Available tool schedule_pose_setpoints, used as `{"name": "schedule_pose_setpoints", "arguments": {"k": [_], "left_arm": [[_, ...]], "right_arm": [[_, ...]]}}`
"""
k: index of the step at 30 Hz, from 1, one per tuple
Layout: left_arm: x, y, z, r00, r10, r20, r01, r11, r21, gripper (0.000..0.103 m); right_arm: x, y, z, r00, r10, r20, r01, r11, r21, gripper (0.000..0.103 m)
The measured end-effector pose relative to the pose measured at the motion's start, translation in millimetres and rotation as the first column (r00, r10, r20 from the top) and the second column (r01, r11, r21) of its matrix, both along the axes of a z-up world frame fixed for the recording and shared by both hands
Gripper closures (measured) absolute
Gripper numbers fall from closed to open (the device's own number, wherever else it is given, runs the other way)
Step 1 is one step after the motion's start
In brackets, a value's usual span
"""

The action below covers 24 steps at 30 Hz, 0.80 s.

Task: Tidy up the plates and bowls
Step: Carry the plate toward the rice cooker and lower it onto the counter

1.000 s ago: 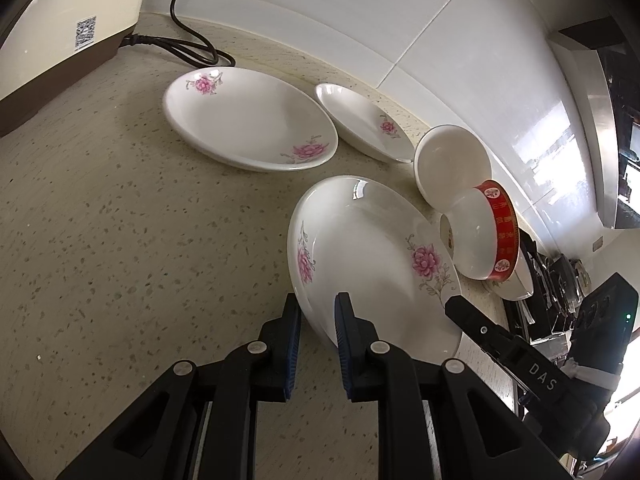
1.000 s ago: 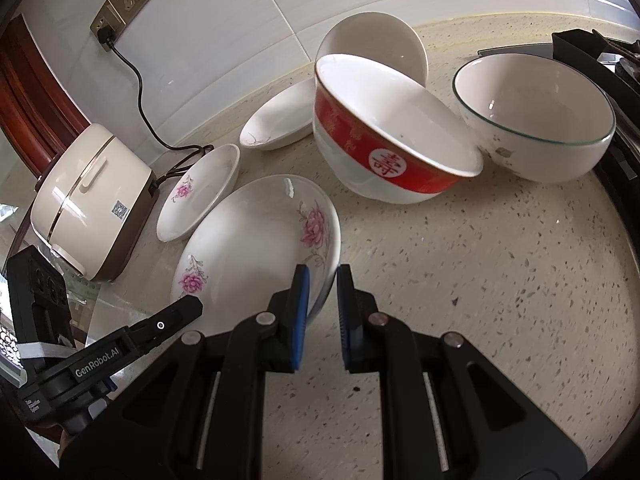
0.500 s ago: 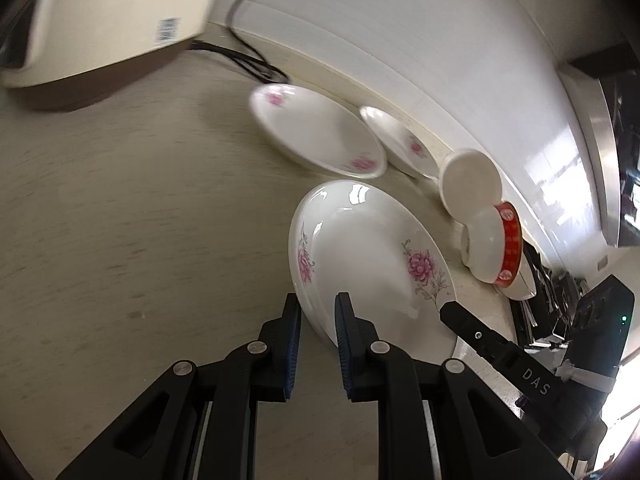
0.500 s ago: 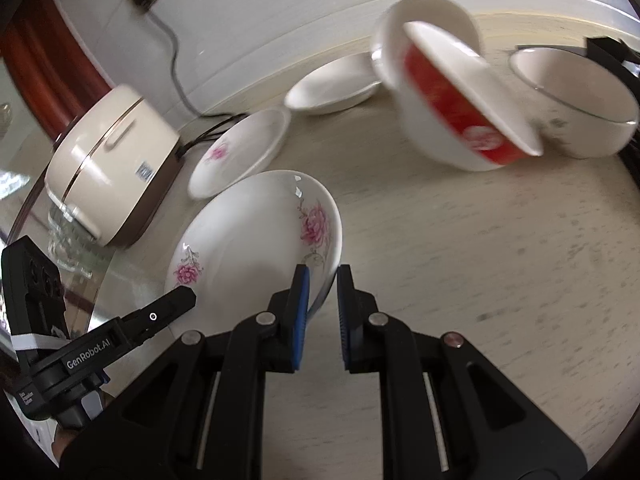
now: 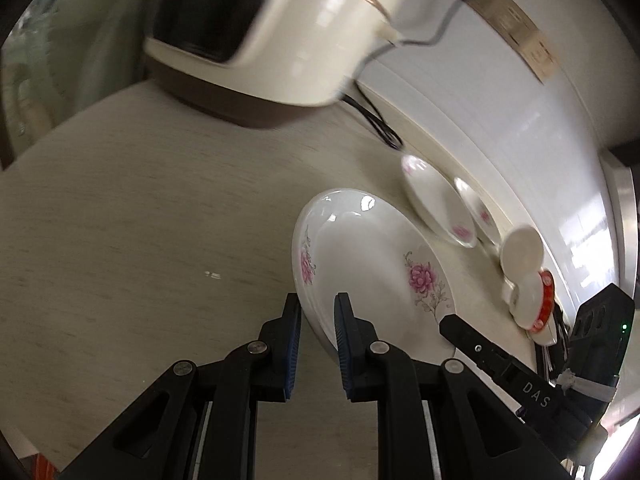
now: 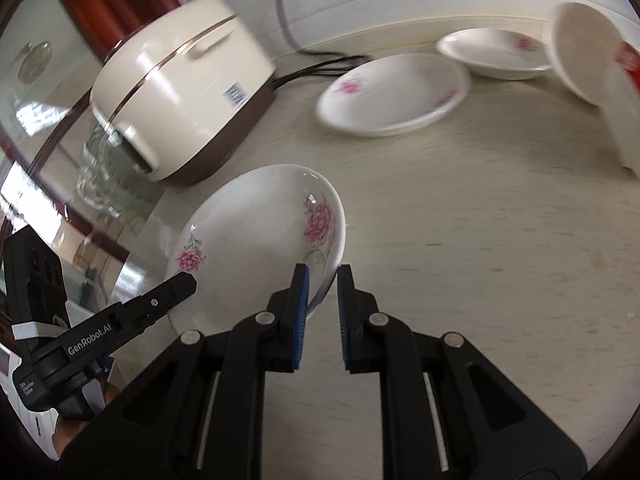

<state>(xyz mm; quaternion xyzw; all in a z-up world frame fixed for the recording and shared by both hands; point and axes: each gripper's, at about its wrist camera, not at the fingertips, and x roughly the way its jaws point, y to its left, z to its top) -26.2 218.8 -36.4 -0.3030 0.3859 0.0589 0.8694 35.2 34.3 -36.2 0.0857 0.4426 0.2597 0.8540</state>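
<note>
While both tongs, left (image 5: 316,312) and right (image 6: 322,284), clamp opposite rims, the flowered plate (image 5: 372,268) hangs between them.
Beyond, blurred: rice cooker (image 6: 180,88) ahead-left of the right tongs, two plates (image 6: 394,94) and bowls (image 6: 588,56) on the worktop (image 6: 480,240).

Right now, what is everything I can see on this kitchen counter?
Held floral plate: one, white with pink flowers, gripped on opposite rims by both tongs.
Floral plates: two more, white and pink, lying near the wall.
Plain bowl: one, white, tilted at the far right.
Red-banded bowl: one, white and red, beside the plain bowl.
Rice cooker: one, cream and brown, at the counter's left end.
Power cord: black, behind the cooker.
Counter: beige, speckled.
Left tongs: black, blue pads, shut on the plate.
Right tongs: likewise.
</note>
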Motion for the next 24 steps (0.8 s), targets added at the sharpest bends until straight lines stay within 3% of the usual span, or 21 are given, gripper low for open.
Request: {"name": "schedule_pose_setpoints", "arguments": {"k": [10, 21, 24], "left_arm": [[-18.9, 51.1, -4.9, 0.994, 0.111, -0.001, -0.111, 0.994, -0.004, 0.086], [-32.8, 73.5, -7.8, 0.988, 0.153, -0.013, -0.153, 0.988, 0.002, 0.085], [-35.2, 76.2, -9.1, 0.986, 0.164, -0.023, -0.164, 0.986, 0.0, 0.079]], "right_arm": [[-1.6, 66.2, -0.9, 0.995, 0.103, -0.005, -0.103, 0.995, -0.016, 0.085], [-4.4, 90.8, -0.5, 0.991, 0.137, -0.006, -0.137, 0.99, -0.028, 0.085], [-4.9, 95.9, -1.3, 0.989, 0.151, -0.004, -0.151, 0.988, -0.034, 0.085]]}}
